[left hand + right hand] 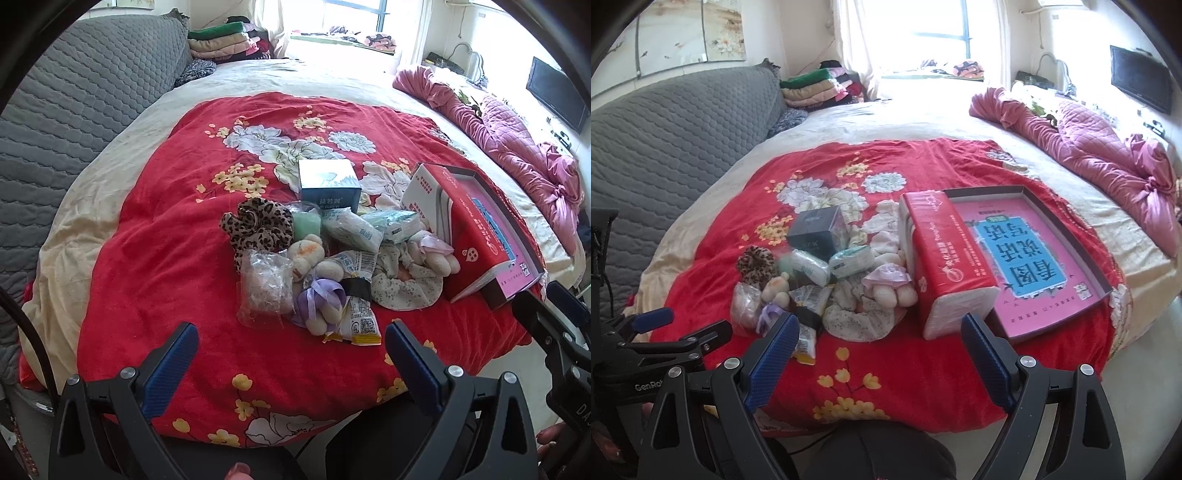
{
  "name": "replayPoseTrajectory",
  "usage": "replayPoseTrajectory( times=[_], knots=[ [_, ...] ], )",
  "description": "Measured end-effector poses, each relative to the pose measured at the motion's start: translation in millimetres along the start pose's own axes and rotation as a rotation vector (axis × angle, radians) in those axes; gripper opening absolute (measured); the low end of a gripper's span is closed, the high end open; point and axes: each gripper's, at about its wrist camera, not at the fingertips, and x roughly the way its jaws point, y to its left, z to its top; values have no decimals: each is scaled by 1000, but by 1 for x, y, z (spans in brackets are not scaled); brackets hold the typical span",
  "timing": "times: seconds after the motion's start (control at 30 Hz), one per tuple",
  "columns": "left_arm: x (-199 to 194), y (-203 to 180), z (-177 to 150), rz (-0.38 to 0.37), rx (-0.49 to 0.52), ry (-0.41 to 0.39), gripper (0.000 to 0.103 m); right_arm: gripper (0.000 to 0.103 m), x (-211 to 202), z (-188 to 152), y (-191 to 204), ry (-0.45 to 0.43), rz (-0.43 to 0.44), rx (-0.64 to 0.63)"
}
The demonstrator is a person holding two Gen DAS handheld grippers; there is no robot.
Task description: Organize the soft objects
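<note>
A heap of soft items lies on the red floral blanket (pixel 155 236): a leopard scrunchie (pixel 255 225), a clear plastic bag (pixel 264 286), small cream plush toys (pixel 321 266), a floral scrunchie (pixel 406 284), tissue packs (pixel 354 229) and a snack wrapper (pixel 362 317). In the right wrist view the heap (pixel 827 291) lies left of a red tissue pack (pixel 945 258) that leans on a shallow box with a pink insert (pixel 1034 258). My left gripper (pixel 291 345) is open and empty, short of the heap. My right gripper (pixel 879 334) is open and empty, near the tissue pack.
A blue-white carton (pixel 328 182) stands behind the heap. A grey quilted headboard (pixel 74 110) is on the left, a crumpled pink quilt (pixel 517 147) on the right, folded clothes (pixel 221 40) at the back. The bed's front edge is just below the grippers.
</note>
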Motion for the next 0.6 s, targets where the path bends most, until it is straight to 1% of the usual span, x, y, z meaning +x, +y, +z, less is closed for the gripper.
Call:
replayPoseTrajectory(
  times=[0.6],
  knots=[
    [-1,2,-1,8,-5,1,101,90,-3,-1,2,-5,-11,0]
  ],
)
